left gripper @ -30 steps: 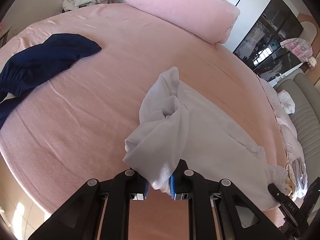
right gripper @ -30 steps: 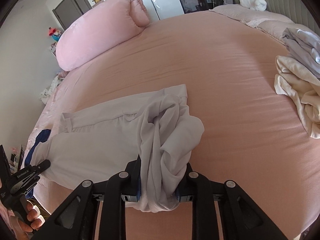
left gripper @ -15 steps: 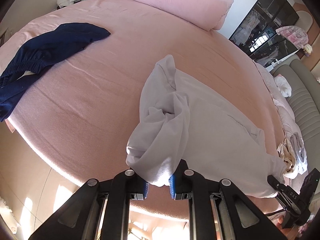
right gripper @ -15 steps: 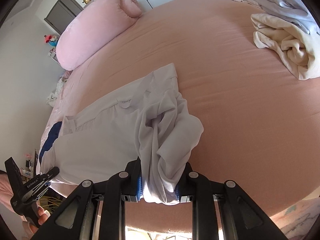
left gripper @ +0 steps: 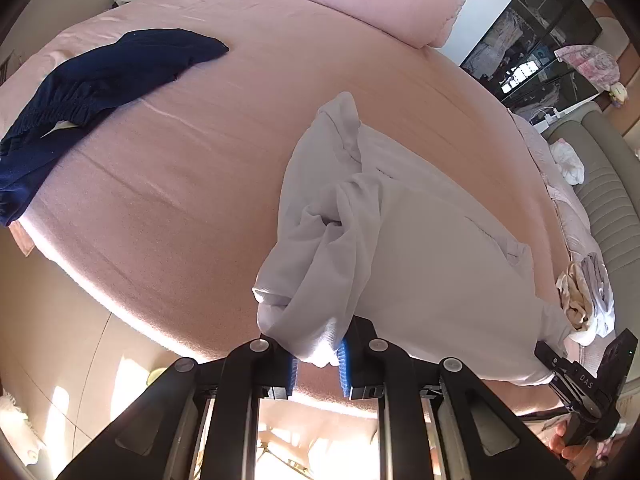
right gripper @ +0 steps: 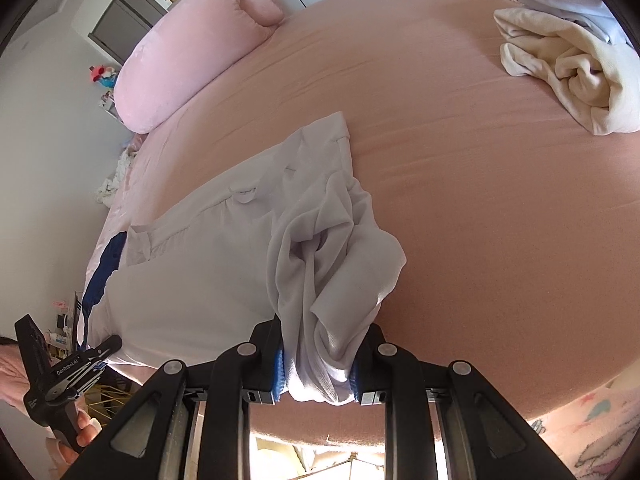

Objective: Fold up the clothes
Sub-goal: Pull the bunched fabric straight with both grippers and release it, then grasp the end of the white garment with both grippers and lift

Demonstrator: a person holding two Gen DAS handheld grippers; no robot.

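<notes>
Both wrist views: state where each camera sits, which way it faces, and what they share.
Left wrist: on the left gripper, looking down over the bed; jaws shut on the white garment; right gripper at lower right.
Right wrist: on the right gripper, looking down; jaws shut on the garment's other end; left gripper at lower left.
Shared: garment, bed, pink pillow.

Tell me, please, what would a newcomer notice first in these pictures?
A white garment lies spread on the pink bed, its near edge bunched and pinched in both the left gripper and the right gripper. A dark blue garment lies apart, far left.
</notes>
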